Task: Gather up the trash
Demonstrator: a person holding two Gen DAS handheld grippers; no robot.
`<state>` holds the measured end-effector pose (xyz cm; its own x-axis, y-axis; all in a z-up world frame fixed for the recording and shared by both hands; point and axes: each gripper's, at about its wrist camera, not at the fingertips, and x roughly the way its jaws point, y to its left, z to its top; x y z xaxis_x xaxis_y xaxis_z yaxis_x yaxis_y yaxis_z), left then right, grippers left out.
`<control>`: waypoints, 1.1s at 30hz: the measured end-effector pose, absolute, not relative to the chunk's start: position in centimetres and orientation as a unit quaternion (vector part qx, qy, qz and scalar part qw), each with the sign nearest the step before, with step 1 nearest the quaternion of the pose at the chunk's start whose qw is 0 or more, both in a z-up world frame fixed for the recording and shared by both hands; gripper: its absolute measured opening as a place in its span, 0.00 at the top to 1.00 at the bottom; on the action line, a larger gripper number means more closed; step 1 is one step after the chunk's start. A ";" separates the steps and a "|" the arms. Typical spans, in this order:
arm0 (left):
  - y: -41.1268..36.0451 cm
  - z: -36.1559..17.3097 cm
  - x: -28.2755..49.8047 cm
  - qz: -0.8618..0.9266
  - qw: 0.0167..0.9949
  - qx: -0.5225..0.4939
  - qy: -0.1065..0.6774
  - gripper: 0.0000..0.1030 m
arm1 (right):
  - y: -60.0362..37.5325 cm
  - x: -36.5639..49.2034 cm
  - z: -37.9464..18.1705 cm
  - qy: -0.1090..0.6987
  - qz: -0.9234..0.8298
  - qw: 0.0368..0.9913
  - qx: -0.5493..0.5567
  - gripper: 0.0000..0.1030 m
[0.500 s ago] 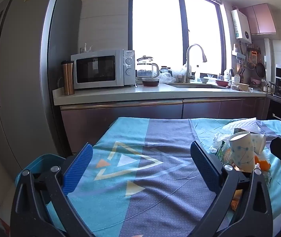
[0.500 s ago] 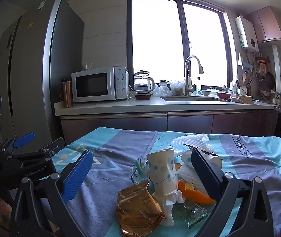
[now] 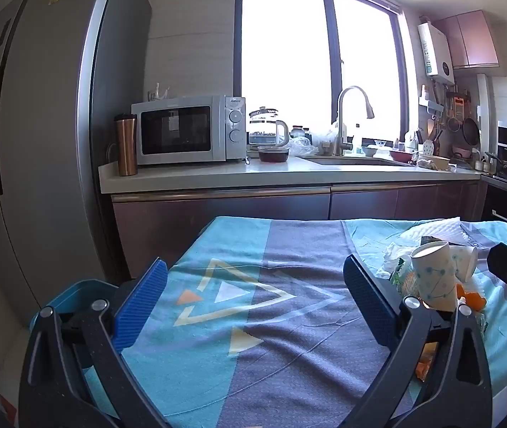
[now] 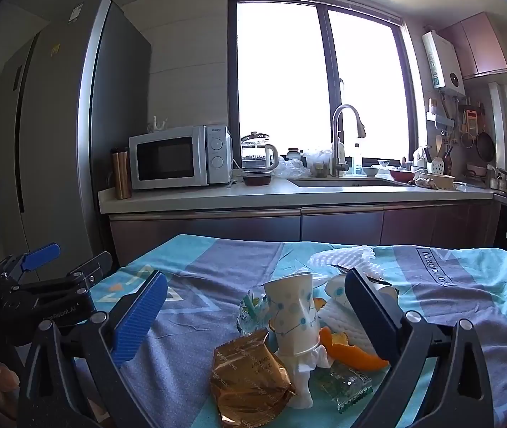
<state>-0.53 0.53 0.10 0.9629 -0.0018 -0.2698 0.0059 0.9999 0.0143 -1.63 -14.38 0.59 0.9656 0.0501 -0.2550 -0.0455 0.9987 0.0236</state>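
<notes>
- Your left tool (image 3: 253, 297) is spread wide over bare bench (image 3: 289, 339) cloth, gripping nothing.
- Your right tool (image 4: 257, 312) gapes wide too, paper cup (image 4: 294, 312) and gold wrapper (image 4: 249, 374) sitting between its fingers, untouched.

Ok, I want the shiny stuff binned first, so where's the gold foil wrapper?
In the right wrist view the gold foil wrapper lies low and centre on the tablecloth, at the near edge of the trash pile, just left of the upside-down paper cup.
</notes>
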 end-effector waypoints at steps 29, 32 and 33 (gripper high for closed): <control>0.4 0.1 -1.4 -0.002 0.993 0.013 0.115 0.05 | -14.8 -0.9 0.5 0.124 0.027 0.992 0.015 0.06; 0.4 0.1 -1.5 -0.003 0.994 0.012 0.113 0.05 | -14.8 -0.9 0.4 0.123 0.027 0.992 0.016 0.06; 0.4 0.2 -1.5 -0.002 0.994 0.012 0.113 0.05 | -14.8 -0.9 0.4 0.123 0.028 0.992 0.016 0.06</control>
